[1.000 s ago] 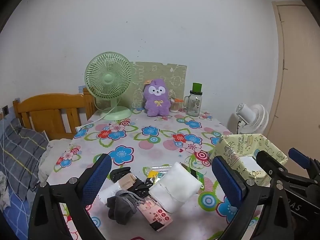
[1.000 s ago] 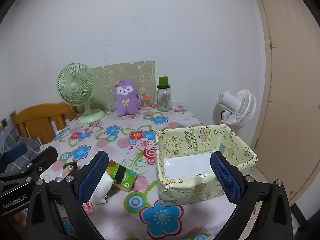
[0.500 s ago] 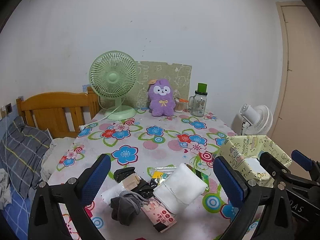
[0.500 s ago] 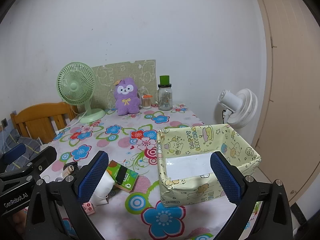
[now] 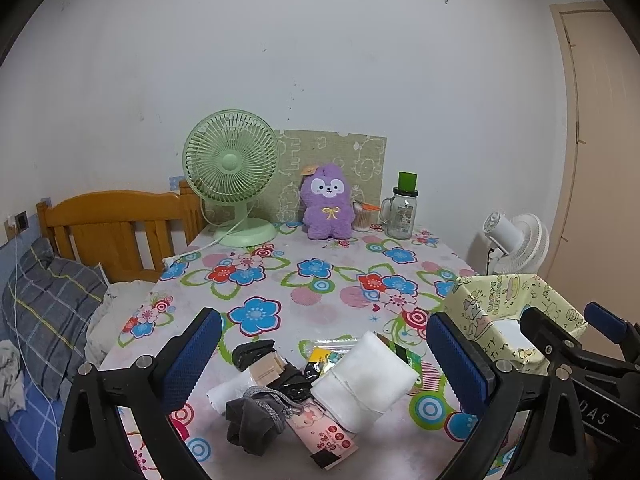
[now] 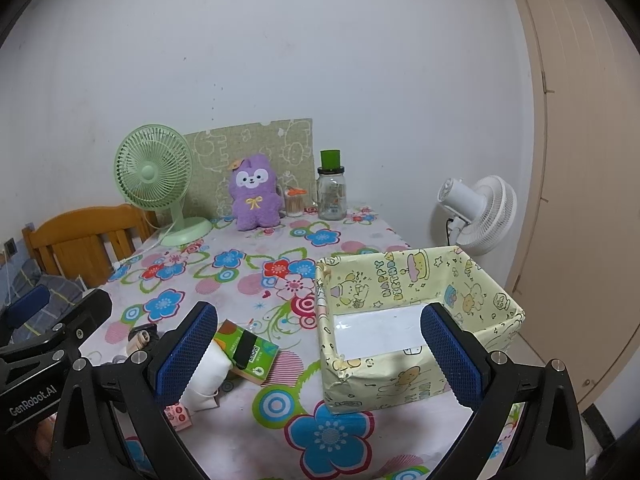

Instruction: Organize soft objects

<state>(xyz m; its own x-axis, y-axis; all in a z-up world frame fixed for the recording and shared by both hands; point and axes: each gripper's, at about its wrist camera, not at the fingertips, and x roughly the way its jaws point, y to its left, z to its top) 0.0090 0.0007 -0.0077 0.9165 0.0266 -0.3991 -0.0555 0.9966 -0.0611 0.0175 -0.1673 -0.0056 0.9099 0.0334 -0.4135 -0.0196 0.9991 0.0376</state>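
Both the left hand-held gripper and right hand-held gripper are being held released, nothing grasped. The white cloth and grey sock are lying left of the box, tangled among packets; 2 items risk being snagged together. The surface's edge is lying near the box.

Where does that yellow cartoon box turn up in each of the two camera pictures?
Left wrist: box at far right edge, partly behind the right gripper.
Right wrist: box right of centre, open and whole.
Shared landmark: purple plush by the back wall.
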